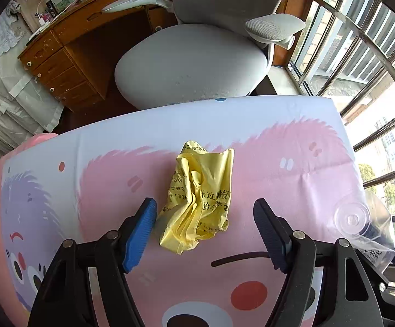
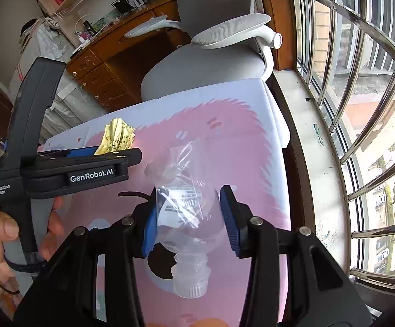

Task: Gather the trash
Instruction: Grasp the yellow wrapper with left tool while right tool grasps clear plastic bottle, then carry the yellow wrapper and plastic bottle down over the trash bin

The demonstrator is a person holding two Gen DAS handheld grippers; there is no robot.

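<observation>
Yellow crumpled wrapper (image 1: 197,199) sits between my left gripper (image 1: 205,215)'s wide-open fingers, ungripped.
Only the right wrist view shows my right gripper (image 2: 187,212), open, straddling the clear plastic bottle (image 2: 186,218).

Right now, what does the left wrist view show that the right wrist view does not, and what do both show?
Only the left wrist view: the left gripper from behind, fingers open around the crumpled yellow printed paper, not yet closed.

Only the right wrist view: the right gripper, open around the crumpled clear plastic bottle, and a hand holding the left gripper's handle.

Both: the paper, the bottle, the pink cartoon cloth, the grey office chair, the brown wooden desk and the barred window.
</observation>
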